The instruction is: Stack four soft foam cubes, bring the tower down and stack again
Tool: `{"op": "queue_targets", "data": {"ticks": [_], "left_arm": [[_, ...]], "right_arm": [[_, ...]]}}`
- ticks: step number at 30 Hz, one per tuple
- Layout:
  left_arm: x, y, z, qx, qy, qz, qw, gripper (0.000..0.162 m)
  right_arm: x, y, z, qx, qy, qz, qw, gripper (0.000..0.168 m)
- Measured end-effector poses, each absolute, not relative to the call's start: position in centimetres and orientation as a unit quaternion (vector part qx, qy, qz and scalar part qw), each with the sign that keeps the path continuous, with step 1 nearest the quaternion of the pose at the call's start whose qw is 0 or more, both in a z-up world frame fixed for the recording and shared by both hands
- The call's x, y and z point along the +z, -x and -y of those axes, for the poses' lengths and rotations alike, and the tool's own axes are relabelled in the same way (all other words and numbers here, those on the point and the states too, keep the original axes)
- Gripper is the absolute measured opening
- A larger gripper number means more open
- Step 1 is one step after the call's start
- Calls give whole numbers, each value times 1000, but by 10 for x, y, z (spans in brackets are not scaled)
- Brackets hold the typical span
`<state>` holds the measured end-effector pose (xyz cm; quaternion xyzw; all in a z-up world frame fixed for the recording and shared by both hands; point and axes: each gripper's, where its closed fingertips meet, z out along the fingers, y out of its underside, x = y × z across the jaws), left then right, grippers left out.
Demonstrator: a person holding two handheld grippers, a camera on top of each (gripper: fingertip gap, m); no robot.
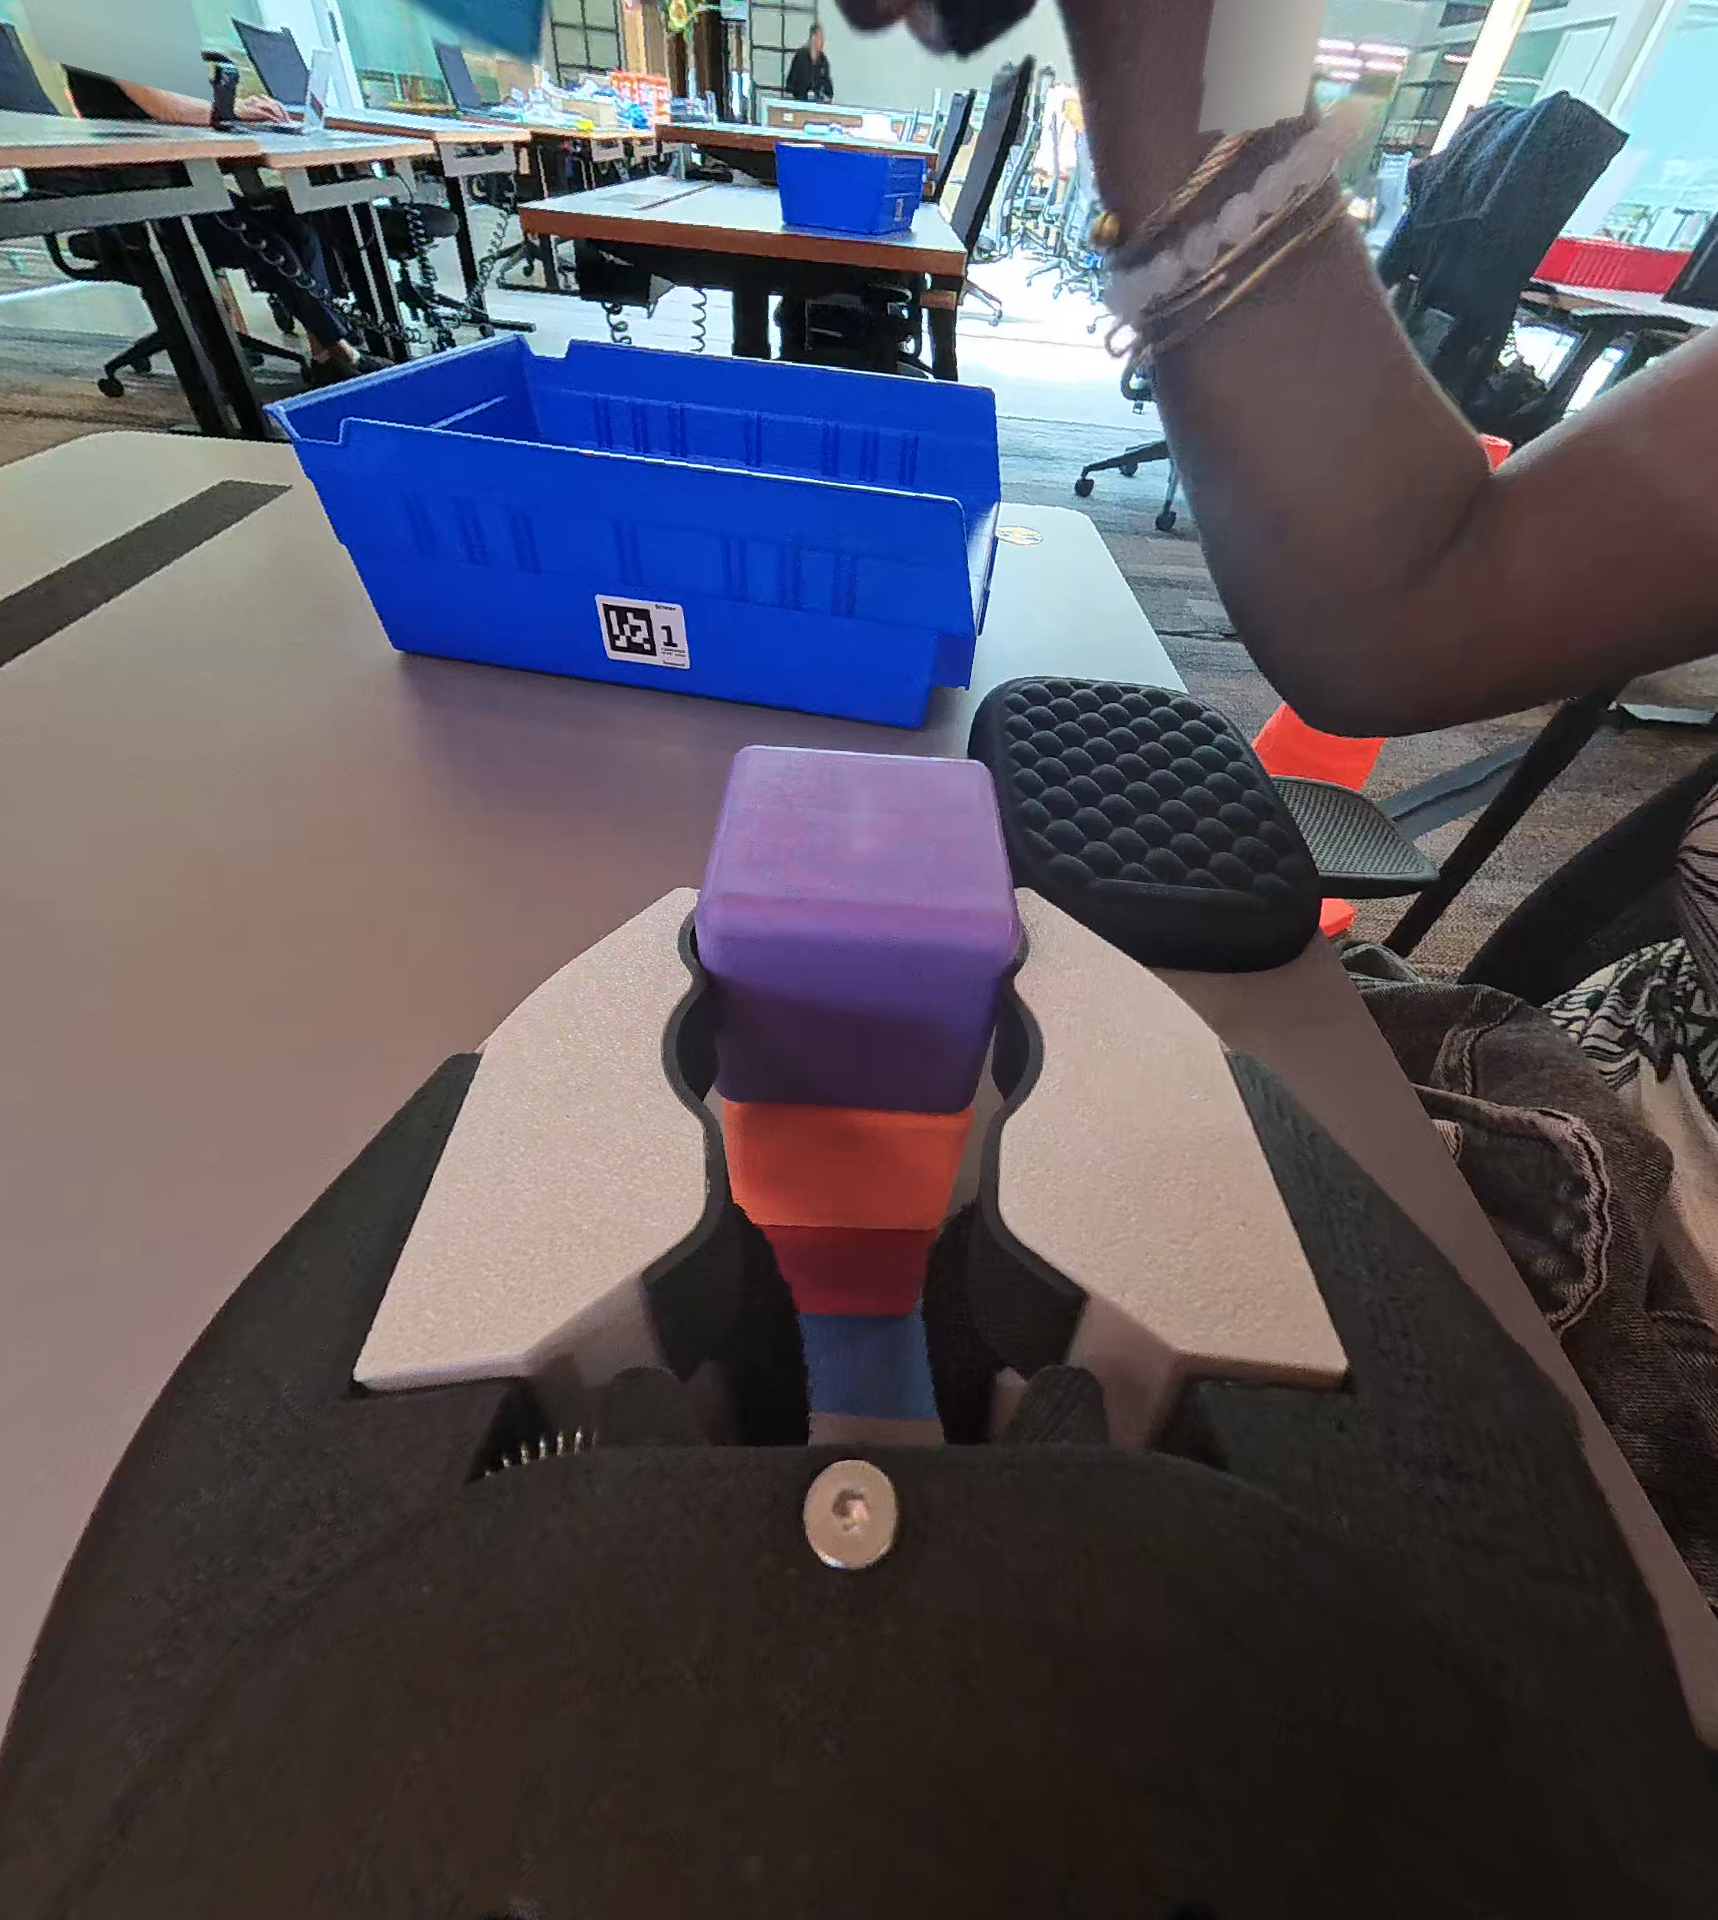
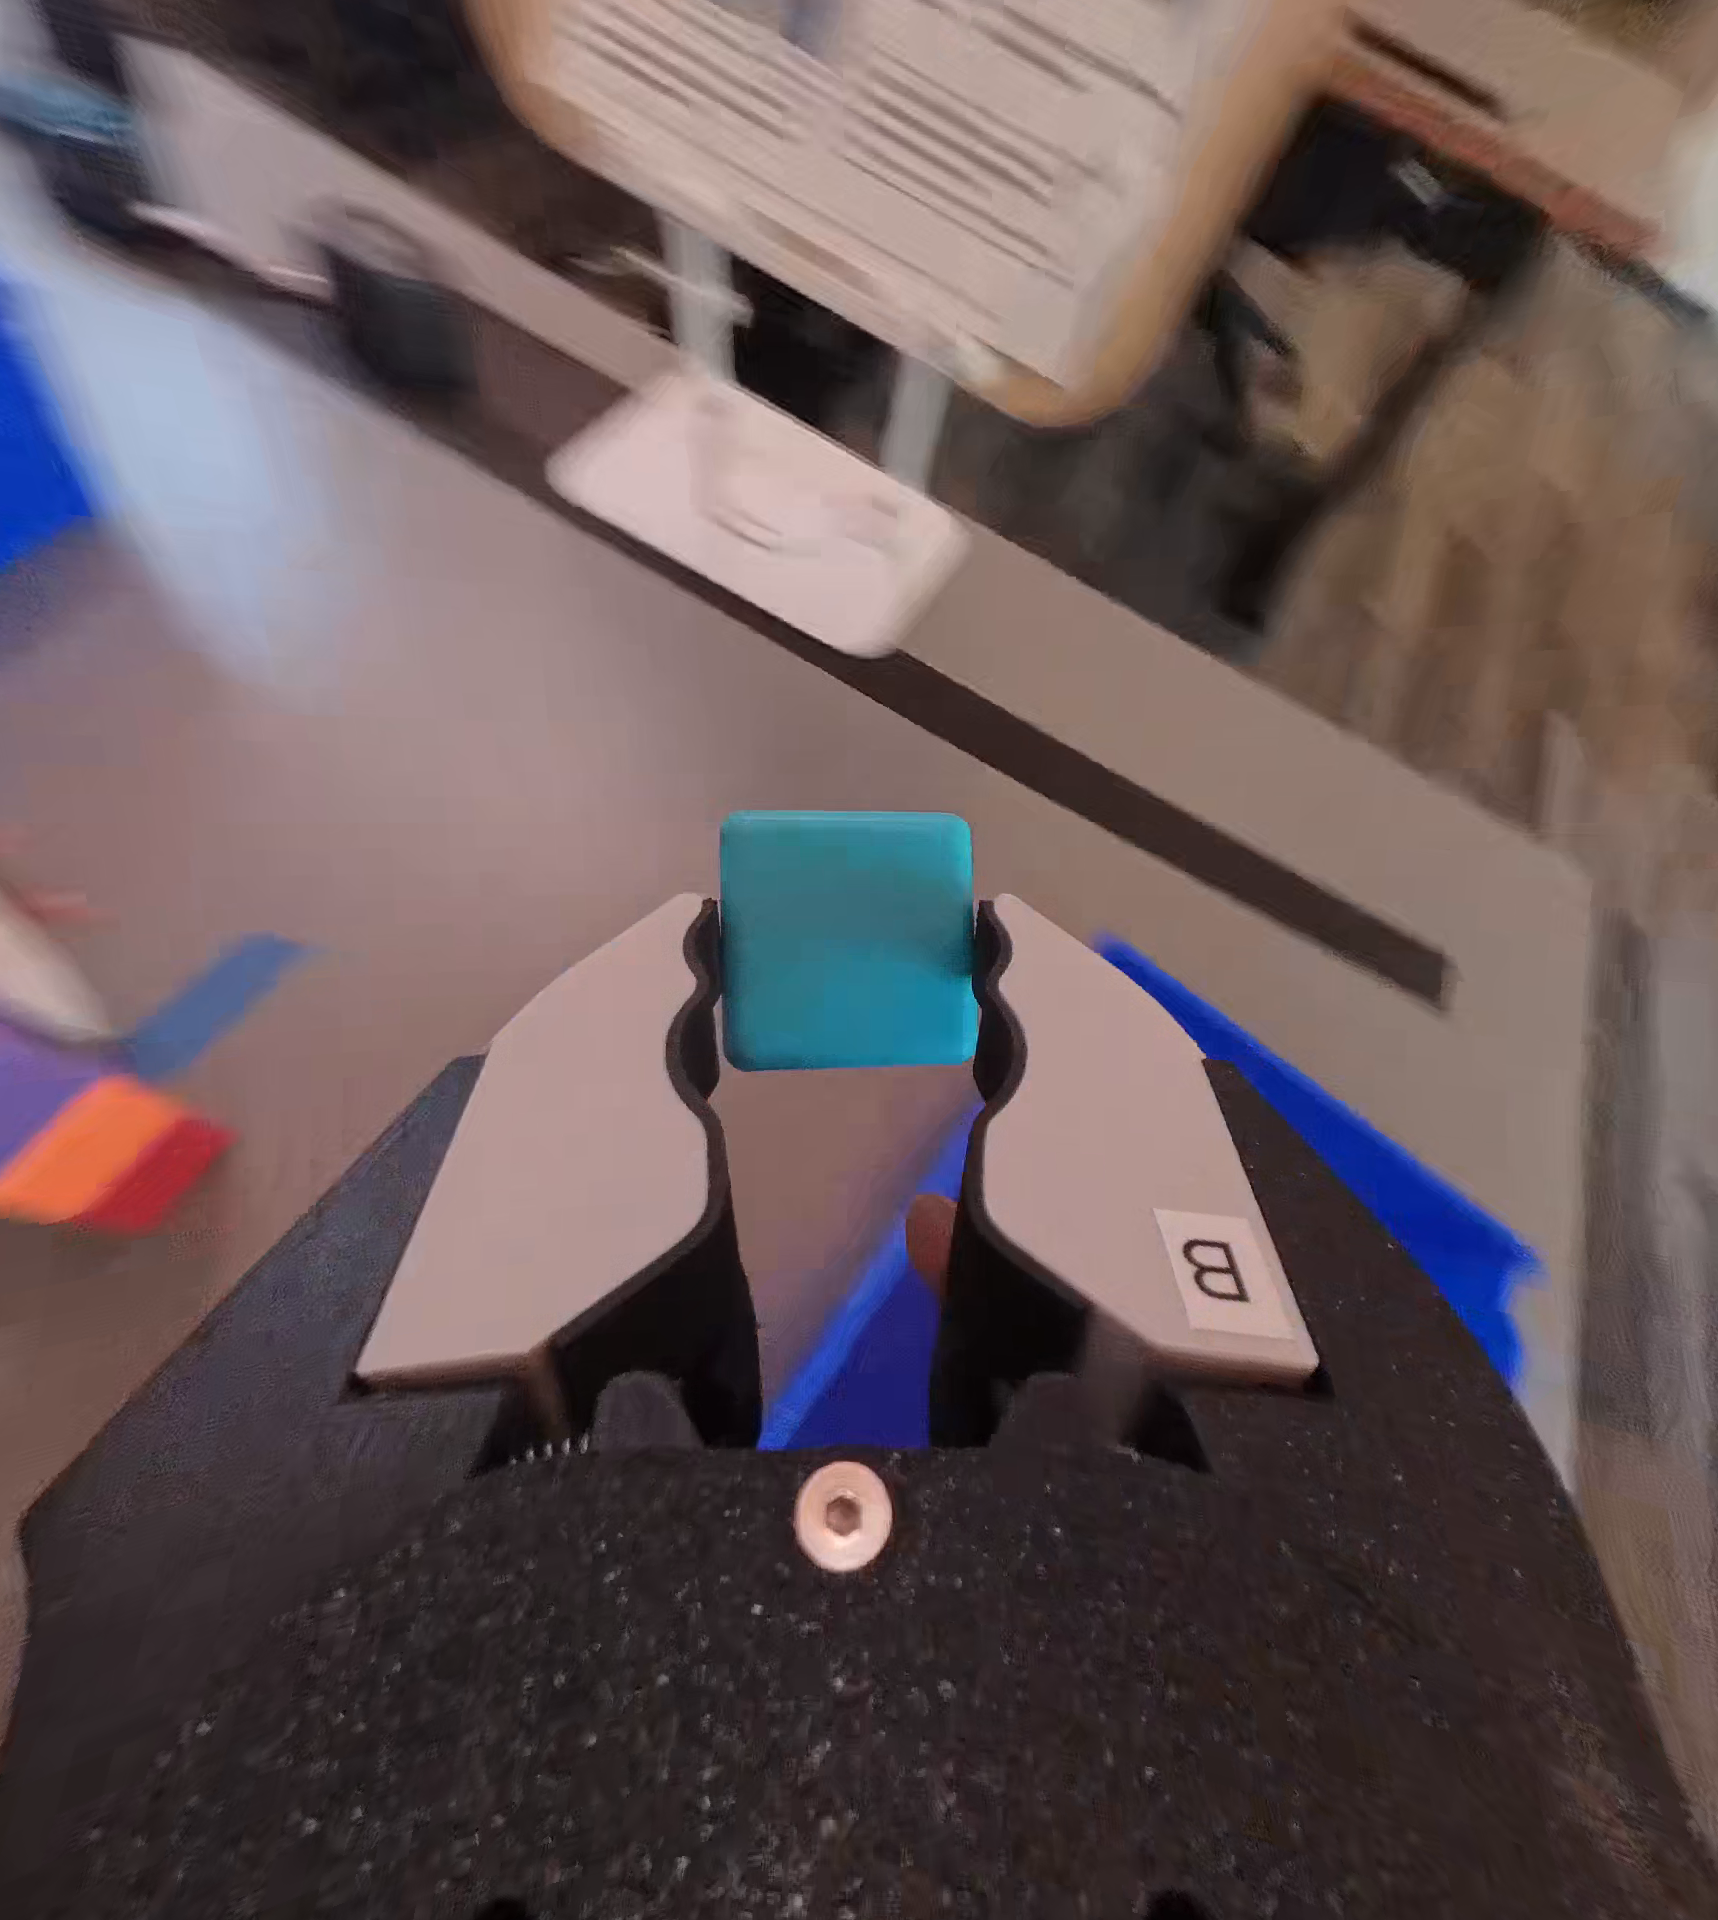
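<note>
Four cubes (image 1: 850, 1091) stand stacked on the desk (image 1: 211, 935), the top one between the left hand-held gripper's (image 1: 855, 956) fingers. A bin (image 1: 647, 540) sits behind the stack, a chair armrest (image 1: 1146, 821) to its right. The right hand-held gripper (image 2: 844, 935) pinches a fifth cube (image 2: 844, 940), seemingly raised above the desk.

Left wrist view: looks steeply down and forward along the left gripper (image 1: 855, 997), very near the cube tower (image 1: 855, 1039), with the counter (image 1: 211, 831) and blue bin (image 1: 647, 540) beyond. Right wrist view: tilted, motion-blurred, high above the counter (image 2: 419, 779), looking down past the right gripper (image 2: 844, 966). Shared by both: tower (image 2: 55, 1132), bin (image 2: 1354, 1132), counter.
</note>
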<state>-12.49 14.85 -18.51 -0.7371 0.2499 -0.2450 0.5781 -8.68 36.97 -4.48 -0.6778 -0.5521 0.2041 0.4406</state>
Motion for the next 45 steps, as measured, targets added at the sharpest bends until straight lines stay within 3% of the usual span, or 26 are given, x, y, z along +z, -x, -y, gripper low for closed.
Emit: {"op": "queue_targets", "data": {"ticks": [9,17,19,23,24,26,28,30,33,36,41,43,45], "left_arm": [[-184,126,-148,-230,737,-249,585,50],[-183,125,-148,-230,733,-249,590,50],[-182,125,-148,-229,733,-250,590,50],[-182,124,-147,-233,731,-252,590,51],[-181,124,-146,-236,729,-252,590,55],[-181,124,-147,-242,732,-239,591,78],[-189,125,-146,-241,746,-235,575,85],[-201,126,-145,-232,765,-242,550,85],[-214,124,-145,-225,784,-251,522,84],[-218,121,-145,-231,786,-253,514,71],[-227,121,-146,-236,797,-248,498,69],[-228,120,-145,-232,797,-255,496,58],[-228,120,-146,-229,796,-257,497,58]], "right_arm": [[-196,40,-501,117,850,404,317,47],[-256,44,-518,73,870,412,263,47],[-254,45,-518,72,861,420,276,47],[-183,61,-515,160,802,390,423,85],[-152,67,-506,195,769,385,472,91],[-92,83,-469,271,681,413,541,98],[-52,106,-402,351,576,496,548,100],[-46,122,-315,403,484,620,468,94],[-77,125,-205,403,368,782,302,96],[-116,127,-152,349,313,862,192,94],[-155,139,-129,258,291,913,123,81],[-165,141,-127,222,286,926,106,79],[-174,142,-128,193,283,935,94,70]]}}
